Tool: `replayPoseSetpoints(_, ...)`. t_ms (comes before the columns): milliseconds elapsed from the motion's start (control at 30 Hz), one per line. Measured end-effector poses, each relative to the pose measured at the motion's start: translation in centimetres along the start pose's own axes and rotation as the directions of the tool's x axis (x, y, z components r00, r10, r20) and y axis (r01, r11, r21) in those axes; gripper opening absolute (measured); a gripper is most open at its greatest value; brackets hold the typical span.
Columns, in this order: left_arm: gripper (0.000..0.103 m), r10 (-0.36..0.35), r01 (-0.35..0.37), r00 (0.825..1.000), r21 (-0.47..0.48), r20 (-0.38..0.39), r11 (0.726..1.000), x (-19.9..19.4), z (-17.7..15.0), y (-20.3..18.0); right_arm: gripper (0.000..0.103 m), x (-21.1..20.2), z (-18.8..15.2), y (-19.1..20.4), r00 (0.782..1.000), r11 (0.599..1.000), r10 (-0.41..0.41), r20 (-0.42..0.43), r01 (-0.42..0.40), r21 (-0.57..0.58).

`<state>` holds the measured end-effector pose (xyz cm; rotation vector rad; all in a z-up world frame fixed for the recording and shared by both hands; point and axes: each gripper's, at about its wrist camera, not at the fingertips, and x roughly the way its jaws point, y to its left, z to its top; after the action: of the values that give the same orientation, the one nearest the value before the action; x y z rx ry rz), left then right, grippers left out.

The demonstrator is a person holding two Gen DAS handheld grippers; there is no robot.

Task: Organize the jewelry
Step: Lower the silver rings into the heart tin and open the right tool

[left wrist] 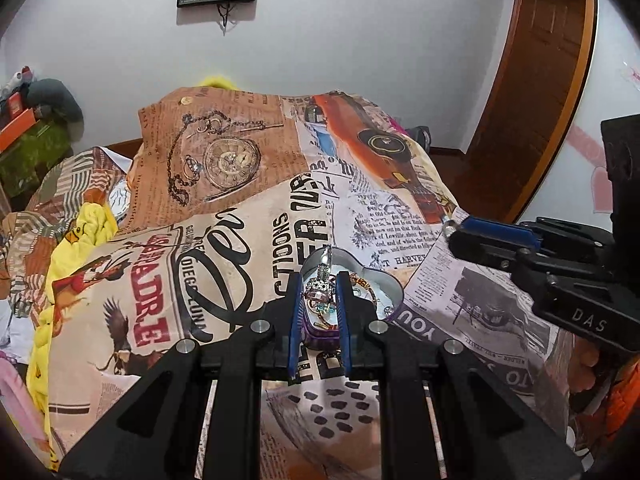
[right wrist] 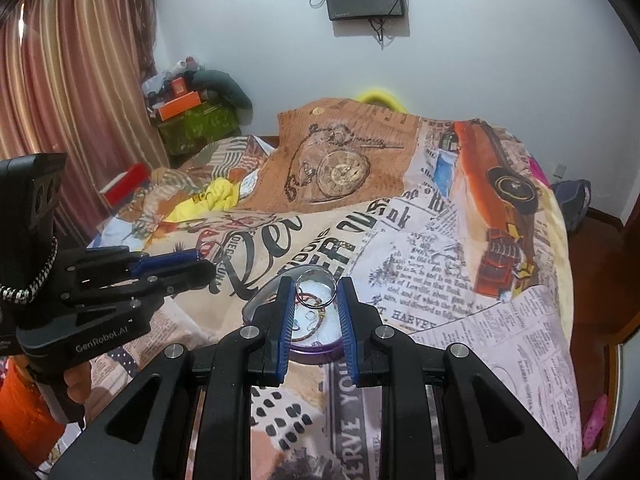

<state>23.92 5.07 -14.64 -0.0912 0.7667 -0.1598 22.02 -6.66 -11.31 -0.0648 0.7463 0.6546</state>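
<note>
A purple heart-shaped tin (left wrist: 394, 286) with a white inside lies on the printed bedspread and holds several pieces of jewelry; it also shows in the right wrist view (right wrist: 320, 350). My left gripper (left wrist: 319, 284) is shut on a silver rhinestone piece (left wrist: 320, 286) and holds it over the tin. My right gripper (right wrist: 314, 290) is shut on a thin silver ring (right wrist: 315, 289), held upright over the tin. Each gripper shows in the other's view, the right one (left wrist: 450, 234) and the left one (right wrist: 200, 258).
The bedspread (left wrist: 240, 240) covers a lumpy bed. A yellow cloth (left wrist: 80, 240) lies at the left. A cluttered green stand (right wrist: 192, 120) stands by the curtain. A wooden door (left wrist: 536, 80) is at the right.
</note>
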Motion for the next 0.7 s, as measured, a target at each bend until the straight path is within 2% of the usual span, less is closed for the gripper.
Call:
replayPoseSetpoints(433,0.015,-0.031,0.032,0.995,0.014,-0.092,0.999,4.8,-1.1,0.1,0.019,5.0,-1.4,-0.5,0.991,1.000,0.019,-0.136,-0.020,-0.002)
replayPoseSetpoints(700,0.015,-0.046,0.049,0.991,0.016,-0.122,0.999,6.1,-1.4,0.1,0.019,6.4,-1.7,-0.4,0.985,0.999,0.030,-0.171,-0.033,-0.019)
